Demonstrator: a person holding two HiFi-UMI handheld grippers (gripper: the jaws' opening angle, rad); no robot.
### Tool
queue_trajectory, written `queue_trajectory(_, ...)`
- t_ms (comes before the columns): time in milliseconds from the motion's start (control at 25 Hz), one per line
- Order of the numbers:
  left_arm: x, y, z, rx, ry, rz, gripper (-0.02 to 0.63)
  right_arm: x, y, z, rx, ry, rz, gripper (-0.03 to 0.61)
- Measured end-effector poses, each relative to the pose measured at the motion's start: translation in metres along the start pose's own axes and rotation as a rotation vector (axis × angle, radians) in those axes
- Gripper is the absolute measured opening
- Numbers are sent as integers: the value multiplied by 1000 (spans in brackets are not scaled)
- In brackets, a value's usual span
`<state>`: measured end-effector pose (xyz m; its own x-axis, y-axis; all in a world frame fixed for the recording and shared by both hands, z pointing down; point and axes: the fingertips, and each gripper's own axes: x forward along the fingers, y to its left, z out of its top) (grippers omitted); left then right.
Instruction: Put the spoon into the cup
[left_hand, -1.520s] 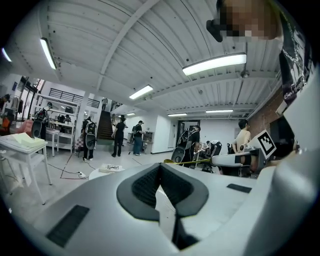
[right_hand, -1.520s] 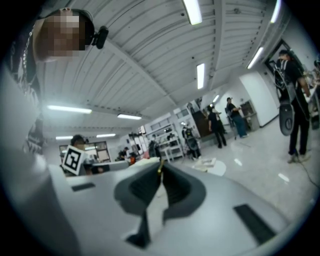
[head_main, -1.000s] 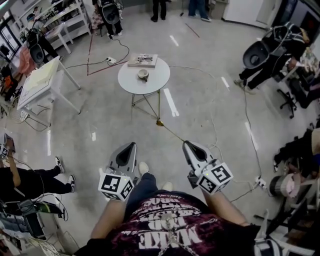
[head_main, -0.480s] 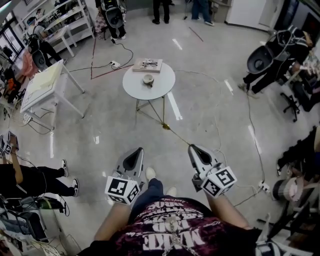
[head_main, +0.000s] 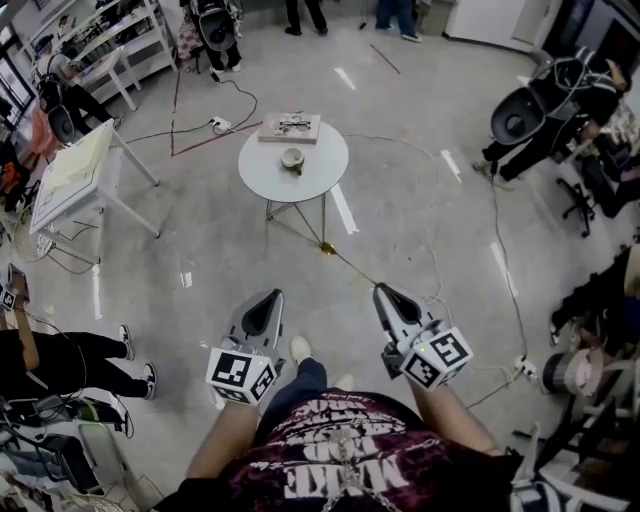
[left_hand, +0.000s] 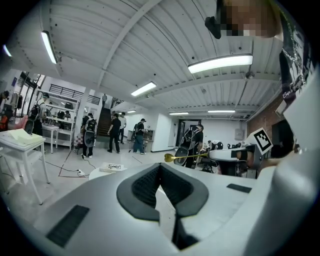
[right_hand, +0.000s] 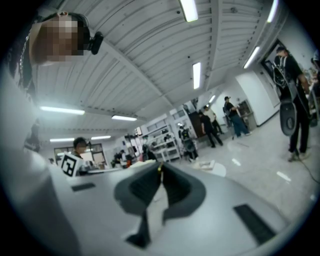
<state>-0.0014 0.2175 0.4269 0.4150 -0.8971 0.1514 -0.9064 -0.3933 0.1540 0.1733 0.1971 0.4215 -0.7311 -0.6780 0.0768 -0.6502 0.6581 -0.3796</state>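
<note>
A small cup (head_main: 292, 158) stands on a round white table (head_main: 320, 170) across the floor, well ahead of both grippers. My right gripper (head_main: 379, 288) is shut on the handle of a gold spoon (head_main: 325, 247), whose bowl points forward toward the table. The left gripper view shows that spoon (left_hand: 170, 158) sticking out level from the right gripper (left_hand: 235, 155). My left gripper (head_main: 276, 294) is held beside it at the same height, jaws shut with nothing between them. Both are far short of the cup.
A flat book (head_main: 290, 126) lies on the round table behind the cup. Cables (head_main: 430, 230) trail over the floor. A white table (head_main: 70, 175) stands left, a dark seat (head_main: 520, 115) right, a seated person (head_main: 60, 360) near left, people at the back.
Both grippers have been carried forward together as the person steps toward the round table. The spoon stays in the right gripper, and neither pair of jaws has changed.
</note>
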Motion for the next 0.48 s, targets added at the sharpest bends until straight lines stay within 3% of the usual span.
queue_trajectory(480,42,51,18,-15,-11,-25,31,62,-14,19,5,3,-9,37)
